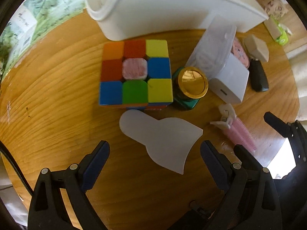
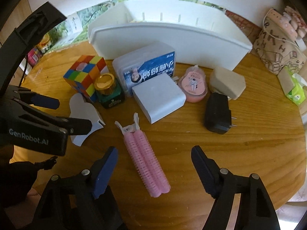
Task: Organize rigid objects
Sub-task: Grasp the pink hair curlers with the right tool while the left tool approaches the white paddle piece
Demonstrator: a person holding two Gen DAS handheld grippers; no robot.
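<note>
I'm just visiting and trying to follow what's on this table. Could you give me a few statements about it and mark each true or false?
1. The puzzle cube stands right beside the gold-lidded jar. True.
2. The pink hair roller clip sits inside the white bin. False: it lies on the wooden table, in front of the right gripper.
3. The left gripper is clamped on the cube. False: its jaws are open over a flat white scraper.
4. The black plug adapter lies on the table. True.
</note>
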